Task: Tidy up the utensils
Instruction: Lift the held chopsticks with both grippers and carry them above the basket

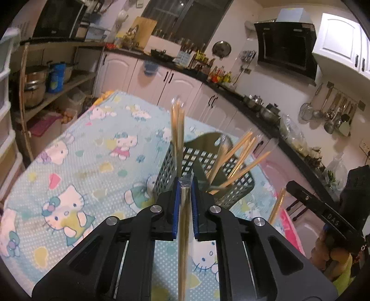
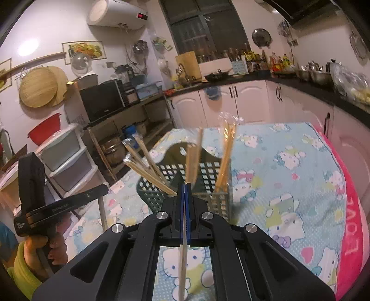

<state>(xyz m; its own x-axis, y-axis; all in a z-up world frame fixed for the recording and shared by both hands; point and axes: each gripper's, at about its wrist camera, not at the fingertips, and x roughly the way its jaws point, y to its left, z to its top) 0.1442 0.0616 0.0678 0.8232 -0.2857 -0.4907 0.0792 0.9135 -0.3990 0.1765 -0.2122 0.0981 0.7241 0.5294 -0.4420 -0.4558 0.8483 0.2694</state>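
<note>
Left tool [image 1: 185,185] clamps a chopstick pair [image 1: 183,222] lengthwise, right tool [image 2: 185,188] pinches one chopstick [image 2: 183,259], both upright, the basket [image 1: 222,162] dead ahead on the surface [image 1: 69,162].

dim warm indoor light | wall glare | fisheye-bent edges | chopsticks [image 2: 193,159] motion-blurred

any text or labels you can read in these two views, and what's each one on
"DAS": on the black handle of the right gripper, seen from the left wrist.
"LOVE": white letters on the pink blanket edge, reading sideways in the right wrist view.
Too blurred to read: the print on the left gripper's handle, the red display on the water heater, the microwave badge, and the bottle labels on the counter.
</note>
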